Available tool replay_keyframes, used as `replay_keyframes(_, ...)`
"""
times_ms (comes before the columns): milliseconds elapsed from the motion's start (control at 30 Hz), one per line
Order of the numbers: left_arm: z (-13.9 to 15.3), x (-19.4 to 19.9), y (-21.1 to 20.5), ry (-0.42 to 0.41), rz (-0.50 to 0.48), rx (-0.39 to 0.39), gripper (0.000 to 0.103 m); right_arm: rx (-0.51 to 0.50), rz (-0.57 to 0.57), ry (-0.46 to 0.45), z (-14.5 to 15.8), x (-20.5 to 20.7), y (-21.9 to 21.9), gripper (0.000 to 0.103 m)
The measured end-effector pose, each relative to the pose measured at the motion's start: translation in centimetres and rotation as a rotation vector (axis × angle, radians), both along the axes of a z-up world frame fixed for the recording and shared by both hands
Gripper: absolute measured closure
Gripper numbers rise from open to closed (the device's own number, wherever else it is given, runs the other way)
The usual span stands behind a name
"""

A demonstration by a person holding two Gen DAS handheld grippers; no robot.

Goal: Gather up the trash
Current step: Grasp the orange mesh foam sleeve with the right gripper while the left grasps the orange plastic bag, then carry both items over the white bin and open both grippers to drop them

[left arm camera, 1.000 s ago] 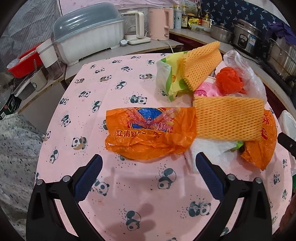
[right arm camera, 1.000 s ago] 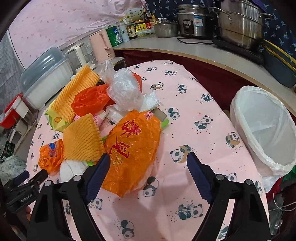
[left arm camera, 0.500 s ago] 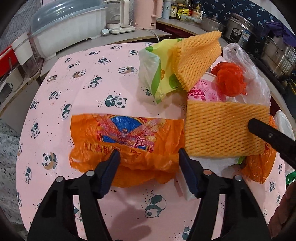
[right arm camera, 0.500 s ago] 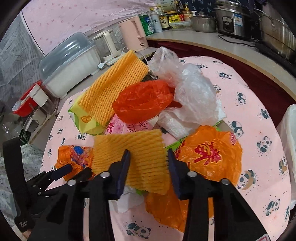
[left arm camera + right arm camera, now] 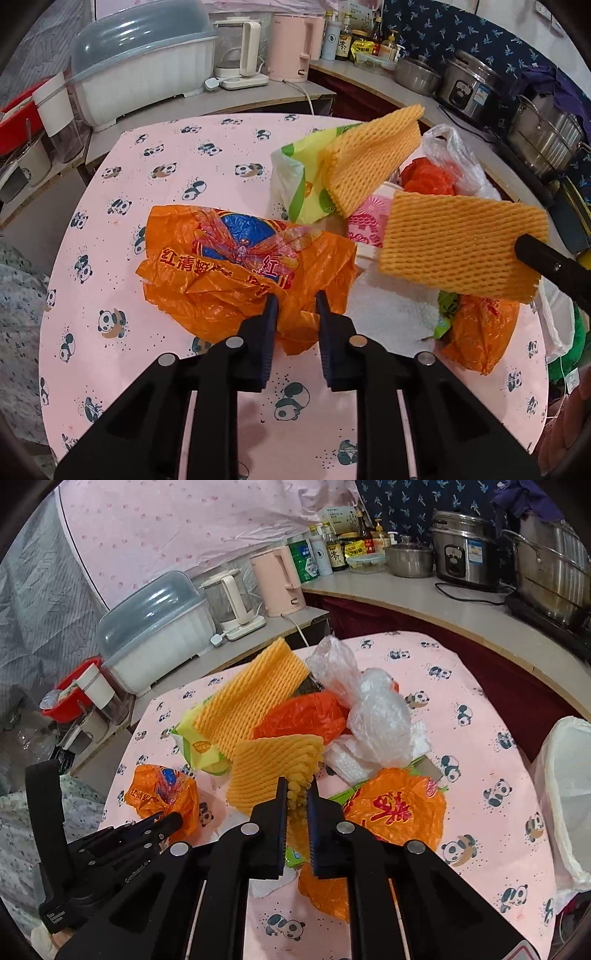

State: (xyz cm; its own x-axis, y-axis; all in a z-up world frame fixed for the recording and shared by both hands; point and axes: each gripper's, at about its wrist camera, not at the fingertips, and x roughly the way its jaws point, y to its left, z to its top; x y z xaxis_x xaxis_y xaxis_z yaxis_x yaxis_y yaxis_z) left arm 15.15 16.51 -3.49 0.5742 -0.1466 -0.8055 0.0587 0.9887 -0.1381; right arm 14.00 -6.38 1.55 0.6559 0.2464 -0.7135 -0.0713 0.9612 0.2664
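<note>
The left tool (image 5: 294, 310) had just closed, pinching the orange bag (image 5: 236, 273) on the worktop (image 5: 177, 177). The right tool (image 5: 296, 801) had just closed on a yellow foam net (image 5: 273, 768), lifted off the heap. The lined bin (image 5: 565, 794) looked empty, so nearly everything was left to collect. The bag's red print was Chinese, "红清" legible.

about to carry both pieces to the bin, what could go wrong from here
1. The left gripper pinches only a crumpled fold of the orange plastic bag with the dragonfly print; thin film could slip out.
2. The right gripper holds the yellow foam net sleeve by one corner, so it may tear or drop before the white-lined bin.
</note>
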Motion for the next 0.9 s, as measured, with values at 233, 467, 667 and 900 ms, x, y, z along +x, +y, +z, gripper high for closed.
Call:
replay_keyframes(233,4.5,-2.3,-2.2,-0.081,-0.042,-0.035,0.083,-0.001,-0.088,-0.093,4.4,-2.8,-4.1,0.093)
replay_keyframes(467,8.0,-4.3,-8.3,-0.145,-0.165,-0.053,0.083,-0.009,-0.239,-0.149,6.6,-6.3,-10.5,0.093)
replay_keyframes(667,9.5,-5.0,-16.2,-0.163,-0.313,-0.073,0.083,-0.018,-0.385,-0.17,7.1,-9.9,-17.2,0.093)
replay_keyframes(900,9.8,-5.8,-26.2,-0.148,-0.493,-0.118,0.083,-0.016,-0.557,-0.164,6.3,-14.1,-25.7,0.093)
